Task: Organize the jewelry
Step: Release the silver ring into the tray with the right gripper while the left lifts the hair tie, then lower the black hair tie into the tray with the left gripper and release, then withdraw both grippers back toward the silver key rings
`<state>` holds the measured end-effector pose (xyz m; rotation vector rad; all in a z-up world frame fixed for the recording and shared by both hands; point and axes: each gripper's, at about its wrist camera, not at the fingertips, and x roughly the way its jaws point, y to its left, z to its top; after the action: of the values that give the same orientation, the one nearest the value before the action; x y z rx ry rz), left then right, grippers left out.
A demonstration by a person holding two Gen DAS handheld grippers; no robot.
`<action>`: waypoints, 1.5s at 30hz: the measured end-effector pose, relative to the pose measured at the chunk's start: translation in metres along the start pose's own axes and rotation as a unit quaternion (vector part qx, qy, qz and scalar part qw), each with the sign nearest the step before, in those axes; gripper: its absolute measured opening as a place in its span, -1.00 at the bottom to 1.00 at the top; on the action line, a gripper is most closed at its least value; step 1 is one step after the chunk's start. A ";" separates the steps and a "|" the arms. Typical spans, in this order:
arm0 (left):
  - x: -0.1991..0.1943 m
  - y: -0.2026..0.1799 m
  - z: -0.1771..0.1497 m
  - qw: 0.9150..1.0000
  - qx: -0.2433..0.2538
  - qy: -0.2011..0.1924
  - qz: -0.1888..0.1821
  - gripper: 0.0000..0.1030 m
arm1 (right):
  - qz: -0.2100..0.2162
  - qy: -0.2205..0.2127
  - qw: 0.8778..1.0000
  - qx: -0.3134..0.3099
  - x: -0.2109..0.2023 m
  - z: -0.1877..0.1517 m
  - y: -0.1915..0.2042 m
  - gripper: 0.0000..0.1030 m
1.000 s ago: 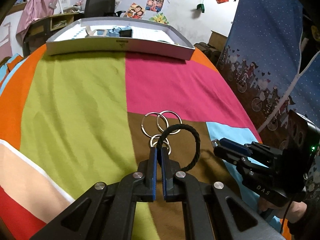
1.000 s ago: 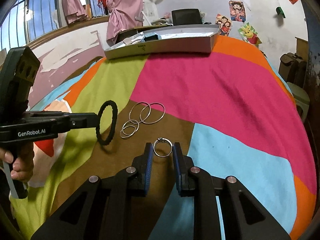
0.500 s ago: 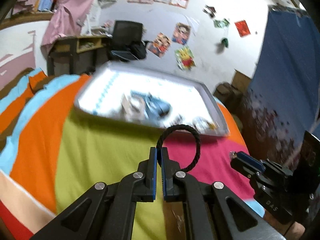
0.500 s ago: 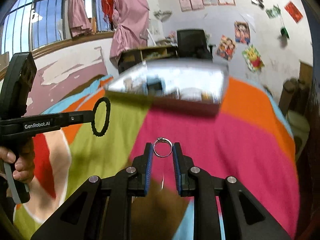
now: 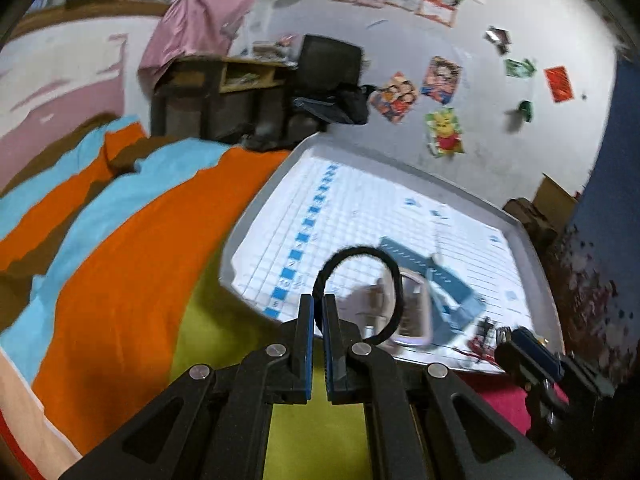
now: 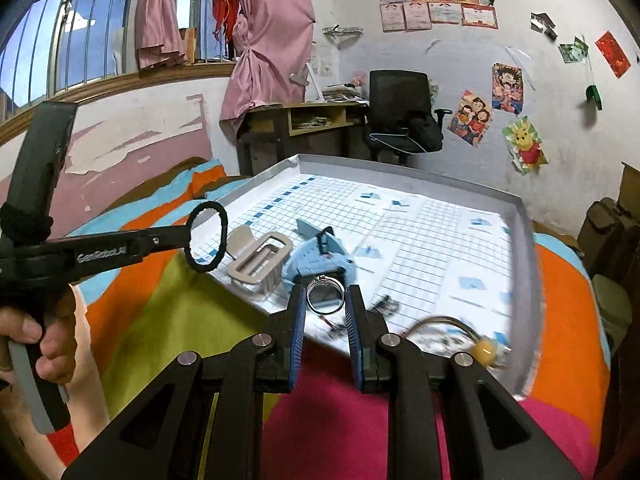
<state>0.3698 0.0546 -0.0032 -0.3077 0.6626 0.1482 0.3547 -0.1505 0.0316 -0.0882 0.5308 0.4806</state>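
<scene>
My left gripper [image 5: 316, 304] is shut on a black braided hair tie [image 5: 394, 276], held upright over the near edge of the grey tray [image 5: 256, 204]. It also shows in the right wrist view [image 6: 182, 236] with the hair tie [image 6: 222, 226]. My right gripper [image 6: 325, 300] is shut on a small silver ring [image 6: 324, 298], held above the tray's near rim [image 6: 524, 216]. The right gripper shows at the lower right of the left wrist view [image 5: 516, 344].
The tray has a white gridded liner and holds a beige box [image 6: 260, 260], a light blue piece [image 6: 320, 256], small dark trinkets [image 6: 384, 304] and a yellow bead item [image 6: 482, 346]. The bed has a multicoloured patchwork cover [image 6: 160, 320]. A desk and black chair [image 6: 400, 112] stand behind.
Both grippers lifted off the bedspread and moved forward to the tray, carrying the hair tie and the ring. The large silver rings on the bedspread have dropped out of view.
</scene>
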 end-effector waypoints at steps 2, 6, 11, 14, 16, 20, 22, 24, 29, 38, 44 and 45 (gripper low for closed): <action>0.007 0.003 0.000 1.000 -0.002 0.005 0.006 -0.91 | 0.001 0.006 1.000 0.002 0.007 -0.001 0.003 -0.65; 0.011 -0.002 -0.001 1.000 0.012 0.003 0.000 -0.90 | 0.001 0.009 1.000 0.008 0.014 -0.004 0.005 -0.65; 0.009 -0.006 -0.006 1.000 0.019 -0.002 0.001 -0.89 | -0.005 0.013 1.000 0.026 0.021 -0.007 -0.003 -0.65; 0.003 -0.010 -0.008 0.999 0.033 -0.004 -0.004 -0.62 | -0.005 0.013 0.999 0.037 0.020 -0.011 -0.009 -0.62; -0.004 -0.012 -0.009 0.999 0.032 -0.014 -0.002 0.29 | -0.007 0.010 0.999 0.043 0.016 -0.013 -0.012 -0.54; -0.022 -0.005 -0.011 0.999 -0.002 -0.033 -0.002 0.47 | -0.011 -0.003 0.998 0.055 0.006 -0.012 -0.015 -0.30; -0.030 -0.004 -0.014 0.999 -0.003 -0.033 -0.001 0.48 | -0.013 -0.008 0.998 0.057 -0.002 -0.012 -0.016 -0.30; -0.045 -0.004 -0.019 0.999 0.001 -0.046 -0.009 0.62 | -0.017 -0.015 0.998 0.057 -0.012 -0.013 -0.016 -0.27; -0.093 -0.001 -0.035 0.995 0.001 -0.094 -0.039 0.85 | -0.022 -0.052 0.997 0.061 -0.049 -0.011 -0.015 0.10; -0.180 -0.011 -0.074 0.981 0.061 -0.175 -0.056 1.00 | -0.034 -0.115 0.990 0.074 -0.136 -0.020 0.006 0.68; -0.220 -0.008 -0.102 0.977 0.075 -0.188 -0.068 1.00 | -0.058 -0.150 0.985 0.057 -0.193 -0.035 0.031 0.84; -0.226 -0.008 -0.107 0.976 0.078 -0.191 -0.069 1.00 | -0.061 -0.154 0.985 0.055 -0.200 -0.038 0.035 0.85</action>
<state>0.1332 0.0037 0.0598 -0.1658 0.2683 0.0190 0.1699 -0.2107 0.1013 0.0581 0.2461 0.3363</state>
